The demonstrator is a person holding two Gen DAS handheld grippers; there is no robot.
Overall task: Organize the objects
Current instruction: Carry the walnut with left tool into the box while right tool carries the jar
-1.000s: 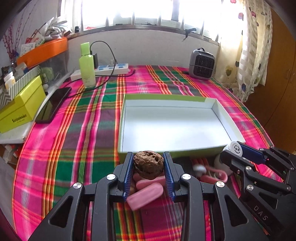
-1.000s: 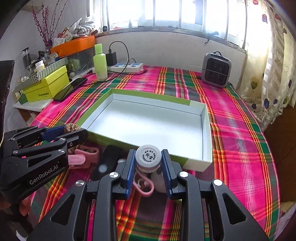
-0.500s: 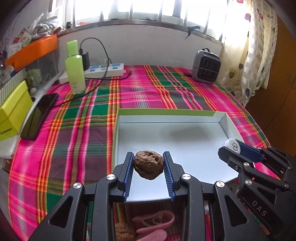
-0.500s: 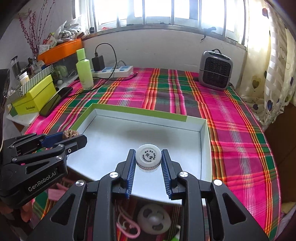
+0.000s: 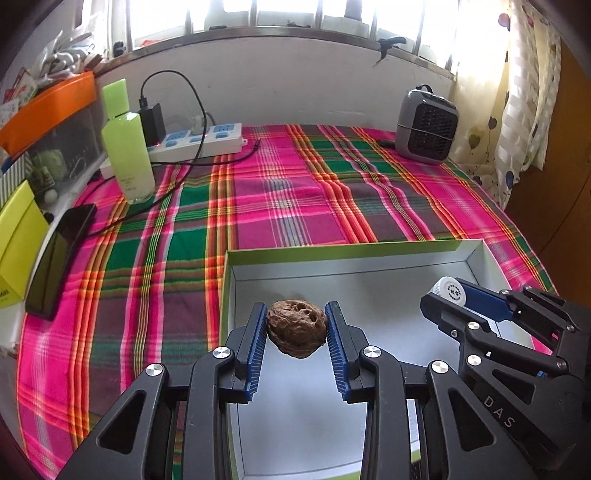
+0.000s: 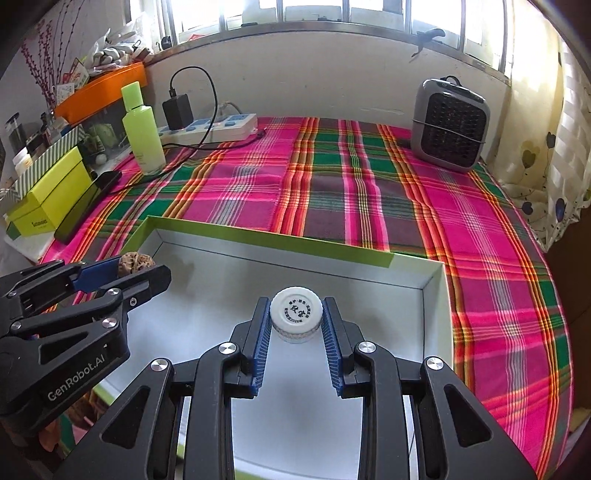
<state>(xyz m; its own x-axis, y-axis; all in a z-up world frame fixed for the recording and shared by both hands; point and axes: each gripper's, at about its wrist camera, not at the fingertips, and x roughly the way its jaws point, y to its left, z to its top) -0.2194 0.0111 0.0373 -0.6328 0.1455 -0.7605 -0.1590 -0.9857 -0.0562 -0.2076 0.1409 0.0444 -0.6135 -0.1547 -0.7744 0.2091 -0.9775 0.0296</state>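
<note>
Daylight pours in from the window (image 5: 280,14) along the back wall and blows it out to near white in both views. The curtain (image 6: 569,122) on the right glows with the same glare. The plaid cloth (image 5: 295,199) is evenly lit and its colours are strong. The white inside of the box (image 6: 369,295) takes a soft sheen and faint shadows. Both pictures are sharp, with no motion blur. Fisheye bending curves the straight edges, and the corners fall to black.
</note>
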